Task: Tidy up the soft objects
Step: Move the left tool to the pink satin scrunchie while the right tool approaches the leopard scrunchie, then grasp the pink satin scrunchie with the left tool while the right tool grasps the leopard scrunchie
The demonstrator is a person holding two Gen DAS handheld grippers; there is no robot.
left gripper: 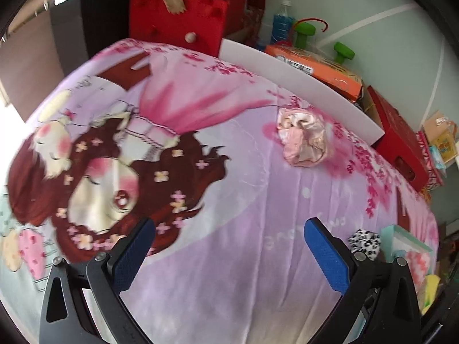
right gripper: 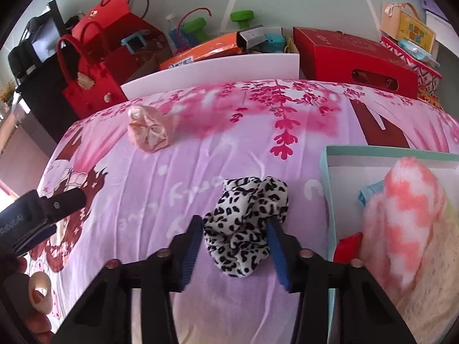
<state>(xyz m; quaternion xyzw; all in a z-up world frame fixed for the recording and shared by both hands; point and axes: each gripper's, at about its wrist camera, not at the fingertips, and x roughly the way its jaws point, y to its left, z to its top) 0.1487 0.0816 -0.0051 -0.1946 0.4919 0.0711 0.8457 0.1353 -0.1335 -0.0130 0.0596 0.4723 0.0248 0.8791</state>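
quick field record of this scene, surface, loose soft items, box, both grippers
surface: pink printed blanket
loose items: leopard scrunchie, pink satin scrunchie
box: pale teal box at right, holding a fluffy pink-and-white sock
right gripper: jaws around the leopard scrunchie, pads touching its sides
left gripper: open, empty, above bare blanket
pink satin scrunchie: apart from both grippers, near the far edge

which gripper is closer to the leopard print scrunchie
Right. The right gripper has the leopard print scrunchie between its blue pads. The left gripper hangs open over bare blanket, with the scrunchie off beyond its right finger.
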